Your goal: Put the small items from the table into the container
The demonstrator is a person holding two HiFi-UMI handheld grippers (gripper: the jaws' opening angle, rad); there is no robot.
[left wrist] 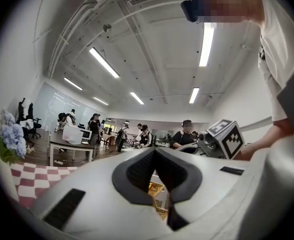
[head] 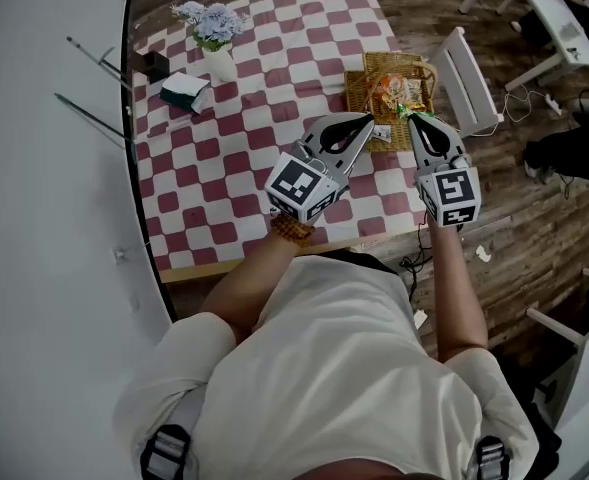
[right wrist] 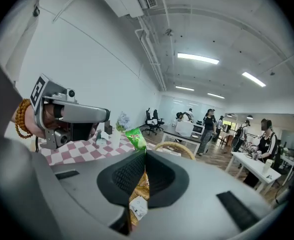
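A wicker basket [head: 356, 86] with several snack packets in it stands near the right edge of the checkered table [head: 254, 118]. Just in front of the basket my right gripper [head: 412, 119] is shut on a snack packet [head: 402, 111] with a green top; in the right gripper view the packet [right wrist: 133, 138] sticks up between the jaws of that gripper [right wrist: 145, 155], with the basket handle [right wrist: 175, 146] behind. Beside it to the left, my left gripper [head: 366, 122] has its tips together, and in the left gripper view this gripper [left wrist: 154, 152] shows nothing pinched.
A white vase of pale blue flowers [head: 217, 30], a green-and-white box [head: 184, 90] and a small black box [head: 155, 65] stand at the table's far left. A white chair [head: 466, 80] is right of the basket. People and desks fill the room behind.
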